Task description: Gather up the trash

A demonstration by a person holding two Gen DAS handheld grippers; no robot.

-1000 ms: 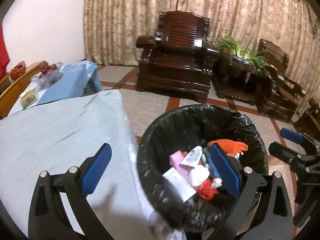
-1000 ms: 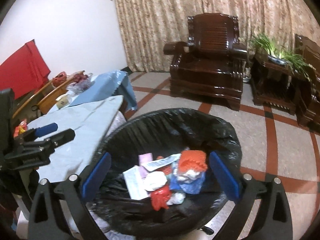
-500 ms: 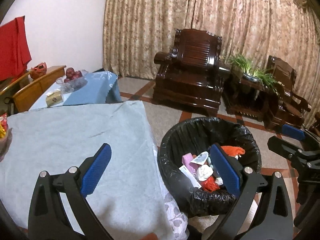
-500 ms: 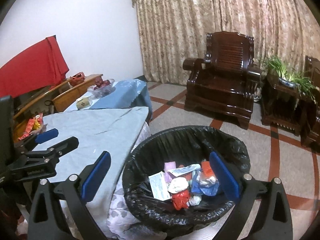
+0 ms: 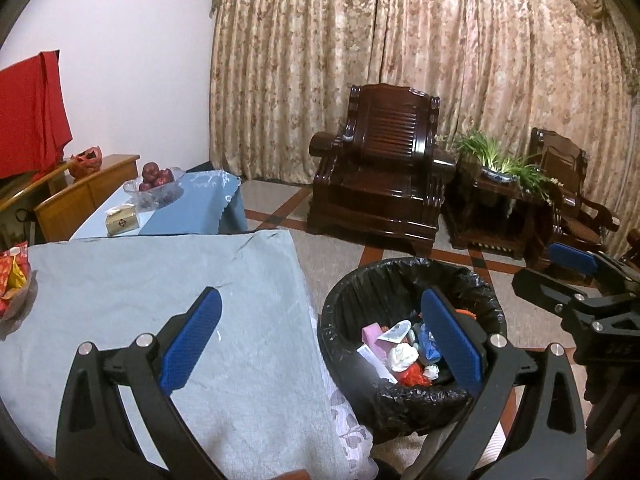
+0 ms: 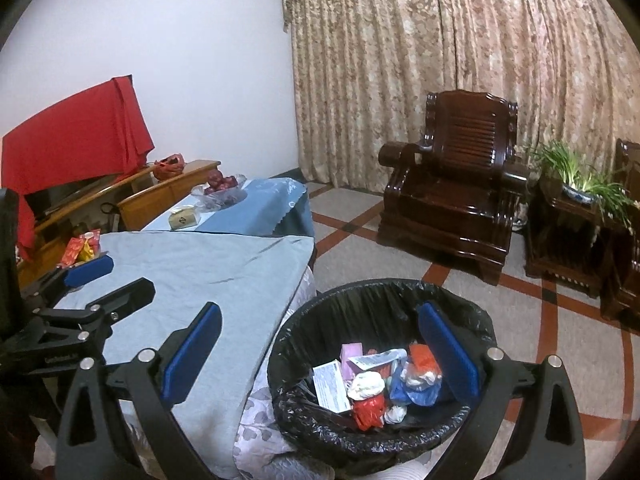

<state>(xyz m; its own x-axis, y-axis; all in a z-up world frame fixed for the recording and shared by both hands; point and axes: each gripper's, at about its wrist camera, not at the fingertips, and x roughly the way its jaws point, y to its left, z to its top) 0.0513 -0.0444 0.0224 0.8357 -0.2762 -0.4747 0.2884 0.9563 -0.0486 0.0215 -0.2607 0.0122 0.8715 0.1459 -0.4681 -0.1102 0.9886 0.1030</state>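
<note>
A bin lined with a black bag stands on the floor beside the table corner. Inside lie crumpled wrappers and paper in white, pink, red and blue. My left gripper is open and empty, high above the table edge and the bin. My right gripper is open and empty too, above the bin's near side. Each gripper shows at the edge of the other's view: the right gripper and the left gripper.
The table under a grey-blue cloth holds red snack packets at its far left. Behind stand a blue-covered low table with fruit, a dark wooden armchair, a plant stand and curtains.
Both grippers have risen and pulled back from the bin, which now looks smaller and lower. More of the table and room shows. Both stay open and empty.
</note>
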